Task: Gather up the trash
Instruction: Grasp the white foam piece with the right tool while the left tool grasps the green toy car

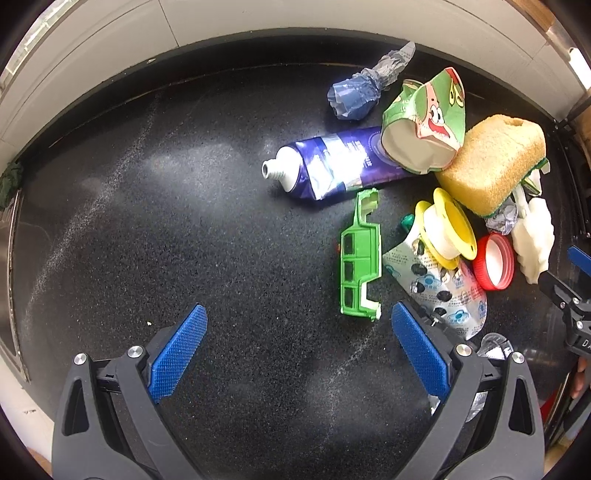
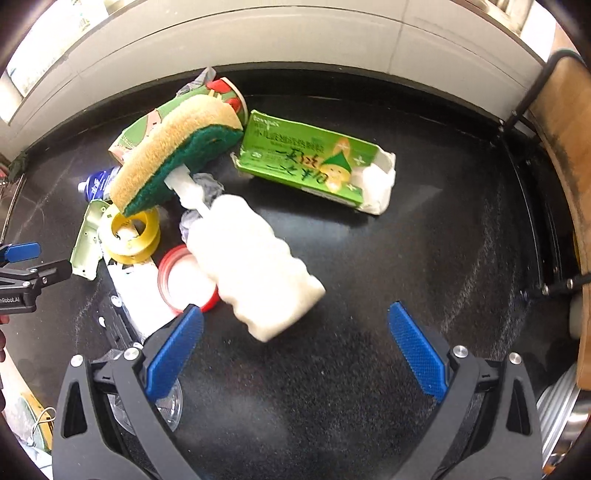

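Note:
A pile of trash lies on a black counter (image 1: 184,221). In the left wrist view: a purple toothpaste tube (image 1: 332,166), a crushed green paper cup (image 1: 424,122), a yellow sponge (image 1: 495,162), a green plastic frame (image 1: 360,262), a yellow tape spool (image 1: 448,229), a red lid (image 1: 495,262), a printed pouch (image 1: 443,291) and blue crumpled paper (image 1: 354,96). My left gripper (image 1: 299,321) is open and empty, left of the pile. In the right wrist view my right gripper (image 2: 295,325) is open and empty; a white foam piece (image 2: 255,266) lies just ahead of its left finger. A green carton (image 2: 314,162) lies beyond.
A pale wall (image 1: 258,22) runs along the counter's back edge. A wooden board in a black rack (image 2: 565,155) stands at the right. A sink edge (image 1: 11,258) shows at far left. A clear plastic lid (image 2: 166,402) lies under my right gripper's left finger.

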Demonstrator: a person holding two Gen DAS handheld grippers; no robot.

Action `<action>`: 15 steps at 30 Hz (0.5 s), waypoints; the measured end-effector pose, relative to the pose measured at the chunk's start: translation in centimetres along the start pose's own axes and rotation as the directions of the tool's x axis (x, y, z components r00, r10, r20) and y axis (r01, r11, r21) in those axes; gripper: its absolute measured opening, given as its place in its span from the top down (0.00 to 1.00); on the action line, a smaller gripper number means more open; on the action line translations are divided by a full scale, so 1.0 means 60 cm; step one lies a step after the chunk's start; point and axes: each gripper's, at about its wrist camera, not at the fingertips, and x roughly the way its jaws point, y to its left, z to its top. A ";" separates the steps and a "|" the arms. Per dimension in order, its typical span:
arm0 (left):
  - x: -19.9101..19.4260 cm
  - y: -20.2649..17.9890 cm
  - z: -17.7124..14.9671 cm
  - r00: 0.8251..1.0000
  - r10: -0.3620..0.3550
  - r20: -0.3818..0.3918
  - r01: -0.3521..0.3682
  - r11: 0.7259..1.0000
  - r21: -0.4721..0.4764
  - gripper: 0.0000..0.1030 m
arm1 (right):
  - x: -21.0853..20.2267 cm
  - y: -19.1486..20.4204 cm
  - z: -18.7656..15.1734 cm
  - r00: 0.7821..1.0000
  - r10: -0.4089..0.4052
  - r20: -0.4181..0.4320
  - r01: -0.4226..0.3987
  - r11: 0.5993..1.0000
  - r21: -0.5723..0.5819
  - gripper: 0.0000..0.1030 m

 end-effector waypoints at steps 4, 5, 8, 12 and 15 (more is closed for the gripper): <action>0.018 -0.011 0.035 0.998 0.054 0.016 -0.054 0.998 -0.016 0.05 | 0.013 0.013 0.033 1.000 0.006 0.006 -0.005 0.997 -0.083 0.06; 0.031 -0.014 0.041 0.996 0.089 0.001 -0.088 0.996 -0.017 0.05 | 0.022 0.015 0.039 1.000 0.008 -0.003 -0.008 0.995 -0.103 0.06; 0.068 -0.008 0.048 0.996 0.074 -0.044 -0.076 0.996 -0.040 0.05 | 0.050 0.015 0.054 0.997 0.063 -0.047 -0.068 0.990 -0.121 0.45; 0.074 0.024 0.052 0.999 0.014 -0.049 -0.021 0.991 -0.133 0.20 | 0.047 -0.005 0.044 0.994 0.101 -0.044 -0.105 0.989 -0.103 0.64; 0.056 0.040 0.055 0.999 -0.035 -0.006 0.034 0.992 -0.125 0.80 | 0.034 -0.035 0.034 0.994 0.101 -0.034 -0.103 0.991 -0.087 0.67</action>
